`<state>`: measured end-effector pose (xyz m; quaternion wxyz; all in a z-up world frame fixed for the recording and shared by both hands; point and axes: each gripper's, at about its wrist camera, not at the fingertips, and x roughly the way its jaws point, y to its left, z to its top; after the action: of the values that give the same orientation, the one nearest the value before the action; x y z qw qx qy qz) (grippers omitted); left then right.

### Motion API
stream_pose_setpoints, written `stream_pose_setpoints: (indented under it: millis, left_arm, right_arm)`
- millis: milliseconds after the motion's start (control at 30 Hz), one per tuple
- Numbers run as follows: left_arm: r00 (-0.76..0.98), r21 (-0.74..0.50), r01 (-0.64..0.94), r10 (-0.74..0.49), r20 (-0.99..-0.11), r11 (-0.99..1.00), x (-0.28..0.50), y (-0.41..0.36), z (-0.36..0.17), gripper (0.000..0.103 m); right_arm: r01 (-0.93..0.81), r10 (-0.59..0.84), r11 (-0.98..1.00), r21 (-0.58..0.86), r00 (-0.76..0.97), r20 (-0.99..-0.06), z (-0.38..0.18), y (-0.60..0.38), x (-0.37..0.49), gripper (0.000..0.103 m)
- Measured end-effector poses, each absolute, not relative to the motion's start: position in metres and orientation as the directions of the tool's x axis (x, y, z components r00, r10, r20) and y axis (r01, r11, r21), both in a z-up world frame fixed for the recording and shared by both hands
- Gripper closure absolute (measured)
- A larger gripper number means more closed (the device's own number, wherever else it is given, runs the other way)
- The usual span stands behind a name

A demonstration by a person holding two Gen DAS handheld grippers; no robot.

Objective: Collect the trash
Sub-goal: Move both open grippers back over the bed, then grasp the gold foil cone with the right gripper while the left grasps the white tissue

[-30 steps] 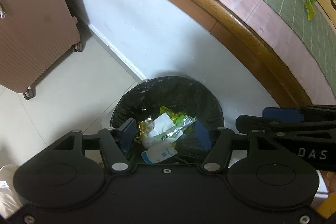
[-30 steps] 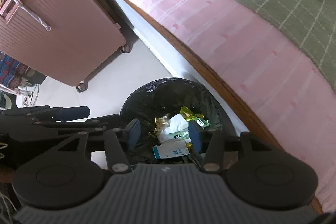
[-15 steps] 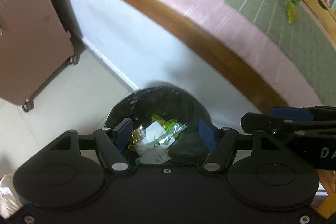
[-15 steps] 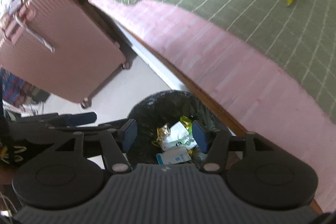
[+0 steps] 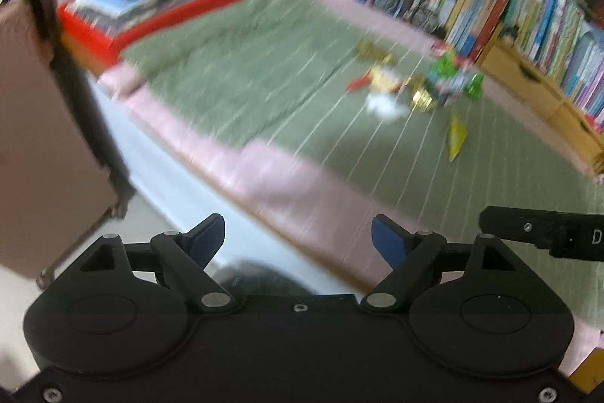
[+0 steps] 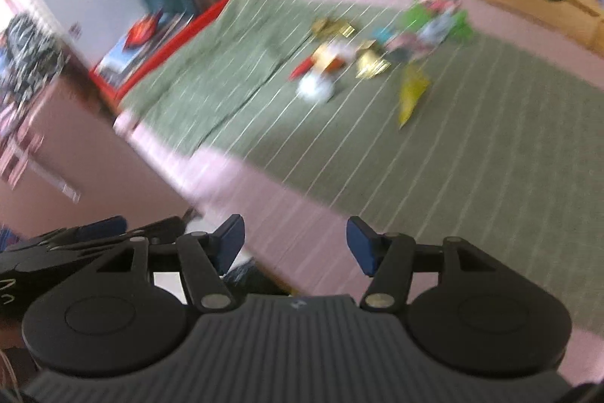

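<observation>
Views are being raised from bin to scattered coloured wrappers (image 5: 419, 89) on green bed blanket (image 6: 472, 157) | left gripper (image 5: 298, 237), right gripper (image 6: 294, 244): jaws wide, empty | next pickup being approached.

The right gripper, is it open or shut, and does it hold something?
Open and empty: the right gripper has its blue-padded fingers wide apart, with only the pink bed edge visible between them.

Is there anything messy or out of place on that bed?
Yes. A scatter of wrappers lies on the green blanket near the bookshelf: gold foil, green packets, a crumpled white tissue and a yellow wrapper a little apart. Litter on a bed looks odd. Blur hides finer detail.
</observation>
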<state>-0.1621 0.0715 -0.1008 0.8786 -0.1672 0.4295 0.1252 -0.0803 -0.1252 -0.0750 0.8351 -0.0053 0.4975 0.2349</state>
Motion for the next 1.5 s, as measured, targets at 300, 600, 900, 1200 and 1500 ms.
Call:
stream_pose_setpoints:
  millis: [300,600,900,1200,1500]
  left_arm:
    - [0.672,-0.169,-0.245,0.042,-0.739,0.955,-0.079,0.051,-0.072,0.018]
    - [0.634,-0.157,-0.23,0.025,-0.773,0.96,-0.004,0.031,-0.103,0.018]
    - [0.563,-0.12,-0.217,0.024,-0.826,0.969,0.06,0.023,-0.154,0.023]
    - [0.512,-0.139,-0.242,0.005,-0.859,0.96,0.083,0.027,-0.179,0.054]
    - [0.513,-0.179,-0.257,-0.023,-0.858,0.95,0.084,0.03,-0.173,0.073]
  right_arm:
    - [-0.287,0.307,0.942,0.172,0.535,-0.787,-0.043,-0.166,-0.026,0.026]
    - [-0.267,0.228,0.96,0.086,0.564,-0.794,-0.064,-0.179,0.028,0.021]
    - [-0.336,0.272,0.935,0.11,0.485,-0.831,-0.112,-0.178,0.079,0.021]
    - [-0.38,0.307,0.913,0.146,0.408,-0.86,-0.145,-0.166,0.102,0.021]
    - [-0.395,0.299,0.908,0.136,0.386,-0.873,-0.163,-0.152,0.118,0.021]
